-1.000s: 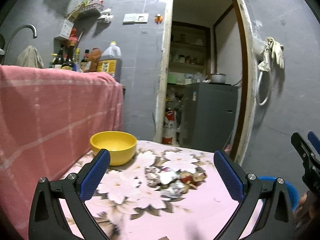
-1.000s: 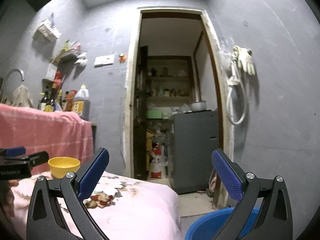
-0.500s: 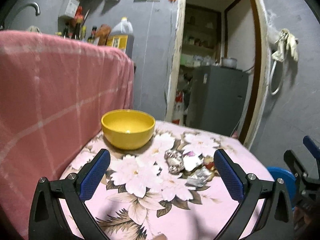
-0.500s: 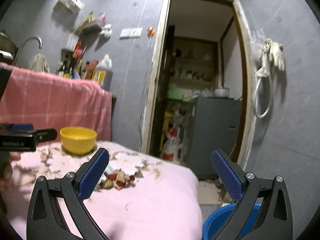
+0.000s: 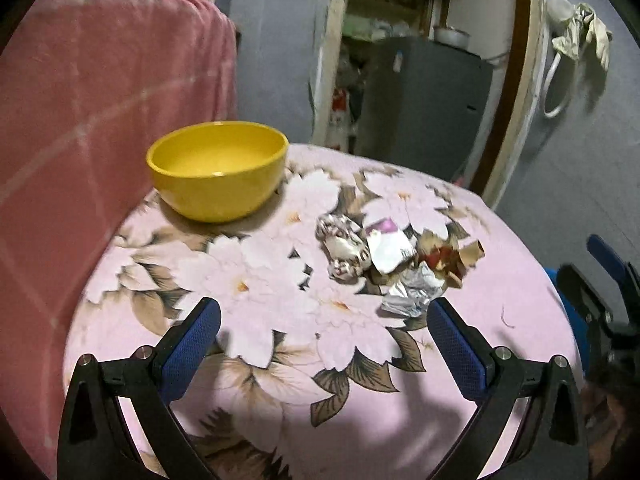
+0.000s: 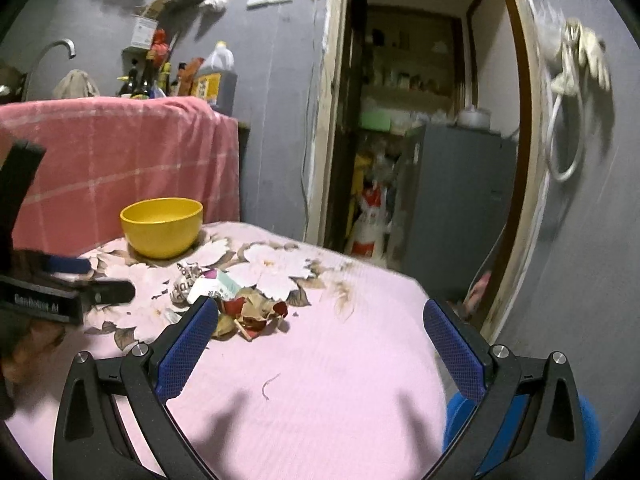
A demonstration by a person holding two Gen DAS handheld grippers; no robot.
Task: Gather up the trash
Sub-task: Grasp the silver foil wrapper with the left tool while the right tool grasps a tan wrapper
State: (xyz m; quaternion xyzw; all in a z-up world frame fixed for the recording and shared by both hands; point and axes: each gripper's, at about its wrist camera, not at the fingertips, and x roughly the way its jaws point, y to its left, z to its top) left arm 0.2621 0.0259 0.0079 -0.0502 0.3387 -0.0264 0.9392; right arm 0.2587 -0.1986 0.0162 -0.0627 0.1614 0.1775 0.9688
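Note:
A pile of crumpled trash (image 5: 394, 258), wrappers, foil and brown scraps, lies on the pink flowered tablecloth (image 5: 280, 300); it also shows in the right wrist view (image 6: 236, 300). My left gripper (image 5: 324, 328) is open and empty, hovering above the cloth just short of the pile. My right gripper (image 6: 320, 332) is open and empty, above the cloth to the right of the pile. A blue bin (image 6: 588, 432) sits on the floor beyond the table's right edge.
A yellow bowl (image 5: 218, 170) stands at the table's far left, next to a pink-draped counter (image 5: 100, 100). An open doorway (image 6: 420, 120) with a grey cabinet (image 6: 456, 200) lies behind the table. Bottles (image 6: 208, 80) stand on the counter.
Both grippers have moved forward and tilted down toward the table. The trash pile now sits closer to each gripper. Both stay open.

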